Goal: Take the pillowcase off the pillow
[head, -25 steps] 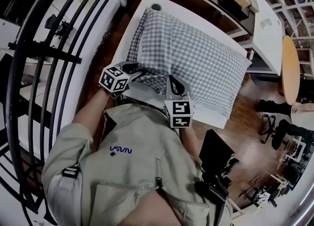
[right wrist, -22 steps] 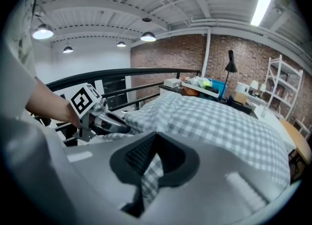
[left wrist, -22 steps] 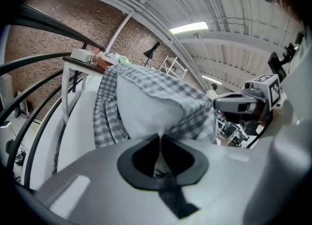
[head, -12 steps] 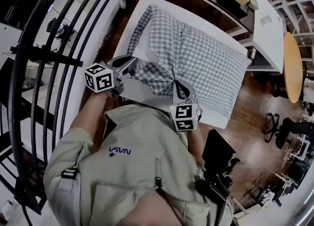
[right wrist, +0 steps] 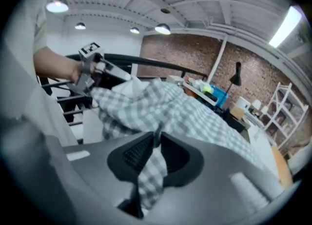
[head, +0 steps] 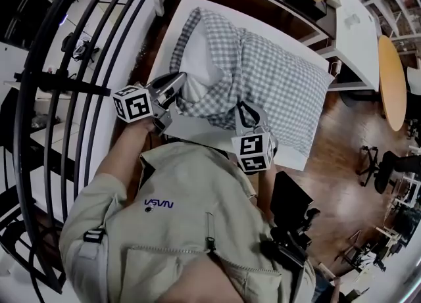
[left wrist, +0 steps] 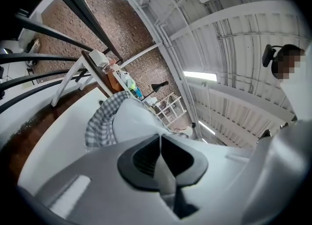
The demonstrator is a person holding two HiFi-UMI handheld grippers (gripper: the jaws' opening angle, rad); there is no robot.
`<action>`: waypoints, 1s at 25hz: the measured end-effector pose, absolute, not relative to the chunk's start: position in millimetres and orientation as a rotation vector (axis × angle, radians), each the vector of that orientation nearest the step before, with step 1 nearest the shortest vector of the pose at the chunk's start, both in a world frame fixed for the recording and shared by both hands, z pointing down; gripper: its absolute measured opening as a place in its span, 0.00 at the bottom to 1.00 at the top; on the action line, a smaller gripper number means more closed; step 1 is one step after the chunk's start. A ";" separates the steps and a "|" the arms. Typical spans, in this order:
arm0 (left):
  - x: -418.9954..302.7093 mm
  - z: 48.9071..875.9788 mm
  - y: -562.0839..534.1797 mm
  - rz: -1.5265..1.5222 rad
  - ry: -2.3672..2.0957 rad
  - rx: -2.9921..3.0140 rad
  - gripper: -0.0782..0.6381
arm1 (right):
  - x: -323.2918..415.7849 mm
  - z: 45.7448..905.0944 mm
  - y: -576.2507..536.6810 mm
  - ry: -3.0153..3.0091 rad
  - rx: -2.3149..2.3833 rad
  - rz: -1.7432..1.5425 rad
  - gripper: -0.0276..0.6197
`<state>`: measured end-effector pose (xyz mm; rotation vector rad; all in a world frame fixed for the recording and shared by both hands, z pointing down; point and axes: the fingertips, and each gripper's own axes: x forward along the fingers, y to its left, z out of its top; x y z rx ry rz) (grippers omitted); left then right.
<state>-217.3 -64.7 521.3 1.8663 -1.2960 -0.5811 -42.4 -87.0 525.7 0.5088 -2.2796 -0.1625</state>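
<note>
A pillow lies across the white table (head: 291, 158) in a grey-and-white checked pillowcase (head: 279, 78). Its bare white corner (head: 195, 71) sticks out of the case's open end at the near left. My left gripper (head: 178, 84) is shut on that white corner; in the left gripper view the white pillow cloth (left wrist: 134, 121) runs between the closed tips (left wrist: 160, 140), with the checked pillowcase (left wrist: 100, 121) bunched behind. My right gripper (head: 245, 111) holds the case's near edge. Checked pillowcase cloth (right wrist: 153, 170) hangs between its jaws (right wrist: 157, 138), which are opening while the cloth still sits pinched.
Black curved railing bars (head: 72, 65) run close along the left. A white desk (head: 355, 25) and a round wooden table (head: 391, 78) stand beyond the far right. A black device on a stand (head: 289, 209) sits by my right side over the wooden floor.
My left gripper closed on the pillow's white corner and drew it out to the left. More white pillow now shows and the case has bunched. The right gripper barely shifted.
</note>
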 end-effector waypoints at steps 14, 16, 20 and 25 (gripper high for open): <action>-236.8 498.1 -86.3 -0.647 -1.352 1.716 0.13 | -125.2 527.1 12.5 -2.302 -0.083 -0.520 0.06; -250.8 496.3 -86.6 -0.687 -1.368 1.681 0.13 | -101.1 542.1 8.5 -2.213 -0.086 -0.507 0.06; -261.9 498.2 -71.8 -0.695 -1.356 1.692 0.13 | -34.7 564.3 -44.4 -2.026 0.111 -0.453 0.06; -237.6 534.1 -36.3 -0.604 -1.303 1.742 0.13 | 1.8 588.5 -76.1 -1.962 0.219 -0.273 0.06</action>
